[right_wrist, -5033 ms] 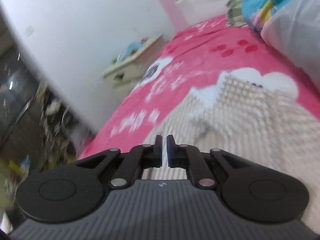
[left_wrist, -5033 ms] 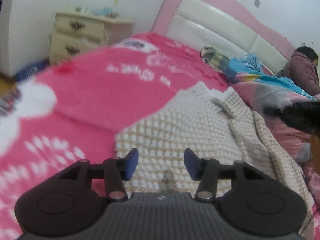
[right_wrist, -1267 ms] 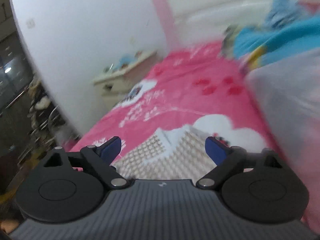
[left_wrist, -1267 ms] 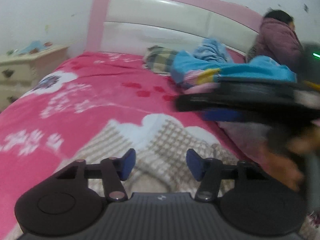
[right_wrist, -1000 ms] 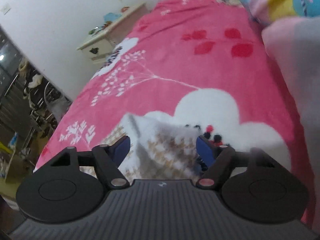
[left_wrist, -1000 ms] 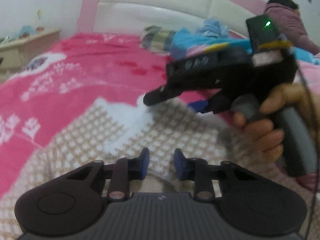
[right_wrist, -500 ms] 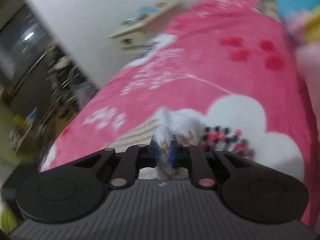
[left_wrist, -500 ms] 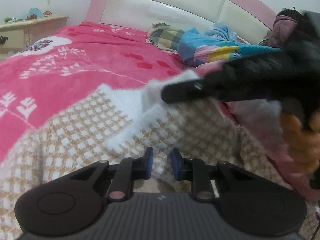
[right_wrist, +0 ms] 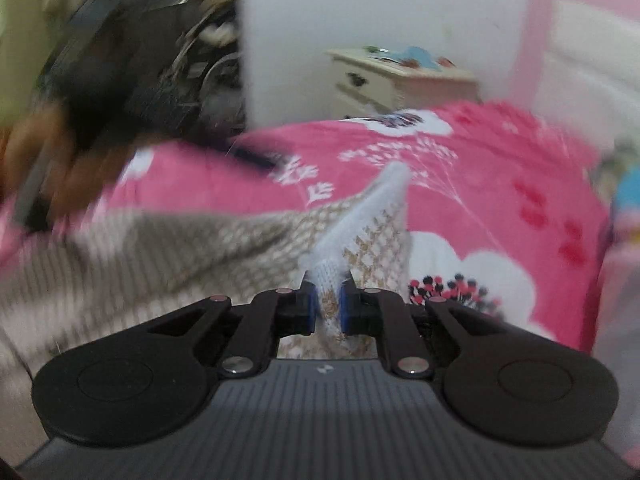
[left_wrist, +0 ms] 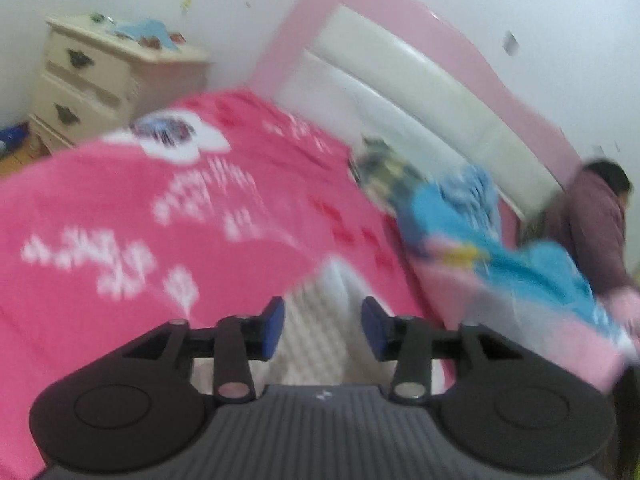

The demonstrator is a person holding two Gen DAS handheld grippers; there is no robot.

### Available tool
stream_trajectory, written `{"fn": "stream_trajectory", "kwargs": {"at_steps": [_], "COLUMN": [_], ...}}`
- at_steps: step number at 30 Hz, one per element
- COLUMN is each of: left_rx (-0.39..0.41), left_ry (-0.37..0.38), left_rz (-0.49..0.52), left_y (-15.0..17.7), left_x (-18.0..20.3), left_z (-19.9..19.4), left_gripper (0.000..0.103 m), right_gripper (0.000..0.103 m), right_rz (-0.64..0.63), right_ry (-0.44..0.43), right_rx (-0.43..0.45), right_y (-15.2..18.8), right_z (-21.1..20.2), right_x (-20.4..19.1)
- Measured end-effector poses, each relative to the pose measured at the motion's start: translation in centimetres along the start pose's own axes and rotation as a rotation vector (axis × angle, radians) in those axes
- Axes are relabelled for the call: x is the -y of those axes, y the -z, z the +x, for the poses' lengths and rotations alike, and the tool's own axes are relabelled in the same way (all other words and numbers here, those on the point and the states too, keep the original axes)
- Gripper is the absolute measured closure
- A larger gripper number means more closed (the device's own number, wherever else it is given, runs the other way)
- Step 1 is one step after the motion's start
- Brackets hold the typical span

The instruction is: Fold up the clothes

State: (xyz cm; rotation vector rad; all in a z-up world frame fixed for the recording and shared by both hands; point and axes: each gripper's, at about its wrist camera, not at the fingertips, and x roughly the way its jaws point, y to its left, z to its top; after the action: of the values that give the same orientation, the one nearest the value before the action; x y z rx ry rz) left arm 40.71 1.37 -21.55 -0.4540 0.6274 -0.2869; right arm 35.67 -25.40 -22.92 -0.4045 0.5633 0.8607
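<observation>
A home bedroom: pink padded headboard (left_wrist: 420, 80), pink floral bedspread (left_wrist: 140, 208), cream bedside drawers (left_wrist: 92, 80).

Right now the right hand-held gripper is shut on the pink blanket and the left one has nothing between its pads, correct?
Not the blanket. The right wrist view shows the right hand-held gripper shut on a white-edged fold of the beige checked sweater. The left hand-held gripper is opening with nothing pinched, as you said.

Checked knit sweater (right_wrist: 224, 240), corner lifted
</observation>
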Motion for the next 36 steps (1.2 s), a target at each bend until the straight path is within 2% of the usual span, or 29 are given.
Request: {"fn": "stream_trajectory", "kwargs": {"at_steps": [2,6,9,10,12,15,20,24,28,31,33,36], "left_rx": [0.018,0.019,-0.126,-0.173,-0.227,-0.270,-0.315,-0.311,-0.253,-0.208,-0.189,-0.169], "left_ry": [-0.009,-0.043,-0.051,-0.042,-0.016,0.032,0.051,0.056,0.004,-0.027,-0.031,-0.023], "left_rz": [0.037,0.177,0.270,0.287,0.338,0.401,0.410,0.434,0.487,0.533,0.541,0.555], "left_y": [-1.5,-3.1,-1.9,-1.3,0.3,2.7,6.1,8.1,10.4,11.2,11.5,11.8], "left_x": [1.0,4.3,5.8,5.9,5.8,5.2,3.7,3.6,3.9,4.4,4.4,4.2], "left_z": [1.4,4.8,7.5,7.8,7.6,6.4,5.0,4.6,4.9,5.1,5.0,4.9], "left_gripper": [0.055,0.055,0.065,0.072,0.079,0.079,0.082,0.082,0.081,0.080,0.079,0.079], "right_gripper": [0.094,0.094,0.094,0.094,0.094,0.094,0.094,0.094,0.092,0.086,0.081,0.079], "right_rz": [-0.149,-0.473,-0.565,-0.567,-0.576,-0.586,-0.624,-0.634,-0.638,-0.679,-0.629,-0.492], "right_ry": [0.034,0.064,0.075,0.079,0.095,0.116,0.162,0.238,0.353,0.446,0.448,0.445], "right_rx": [-0.022,-0.097,-0.125,-0.126,-0.119,-0.120,-0.149,-0.158,-0.180,-0.215,-0.182,-0.087], "right_y": [0.1,1.6,2.7,2.8,3.0,3.6,5.5,6.2,7.3,8.1,7.3,5.4], "right_z": [0.0,0.6,0.5,0.3,-0.3,-1.4,-2.0,-1.8,0.0,1.0,-0.4,-3.4], "right_x": [-2.1,-6.2,-7.3,-7.3,-7.0,-6.8,-6.8,-6.3,-5.7,-5.9,-6.5,-7.5]}}
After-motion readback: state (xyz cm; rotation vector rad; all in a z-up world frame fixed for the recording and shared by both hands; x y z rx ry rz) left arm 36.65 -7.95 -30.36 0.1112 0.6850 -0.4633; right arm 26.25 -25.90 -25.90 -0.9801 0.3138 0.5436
